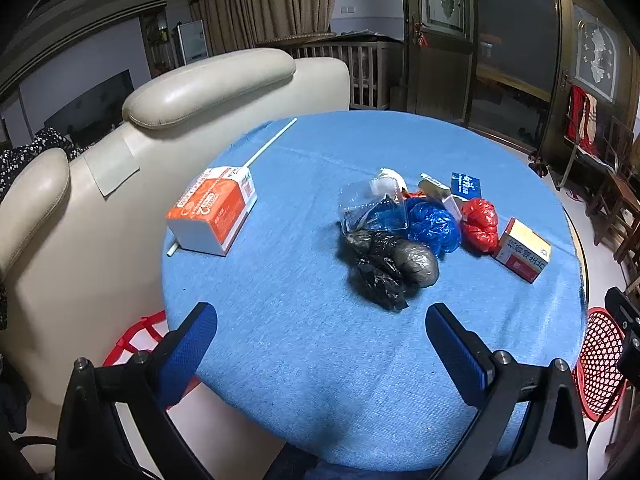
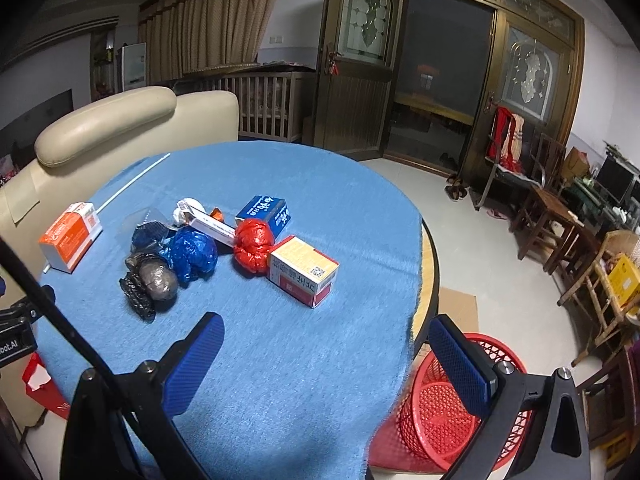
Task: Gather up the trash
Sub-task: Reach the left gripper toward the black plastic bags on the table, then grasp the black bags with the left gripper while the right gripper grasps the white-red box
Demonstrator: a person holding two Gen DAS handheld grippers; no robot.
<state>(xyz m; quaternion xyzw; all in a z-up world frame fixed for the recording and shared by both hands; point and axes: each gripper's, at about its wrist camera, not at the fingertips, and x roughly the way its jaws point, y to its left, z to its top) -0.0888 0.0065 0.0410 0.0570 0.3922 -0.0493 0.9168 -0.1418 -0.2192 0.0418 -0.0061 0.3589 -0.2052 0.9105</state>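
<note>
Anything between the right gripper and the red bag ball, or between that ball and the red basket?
Nothing visible blocks the right gripper: bare blue cloth runs up to the red bag ball. The yellow-red box touches the ball's basket side, so it lies toward the red basket beside the table; lifting over it looks safer.

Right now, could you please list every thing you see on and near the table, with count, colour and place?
table: 1, blue cloth, centre
knotted bags: 3, red, blue, black, mid-table
orange box: 1, orange-white, left side
yellow-red box: 1, beside red bag
blue box: 1, behind red bag
clear container: 1, transparent, behind black bag
white stick: 1, far left edge
basket: 1, red, floor, right of table
left gripper: open, blue pads
right gripper: open, blue pads
</note>
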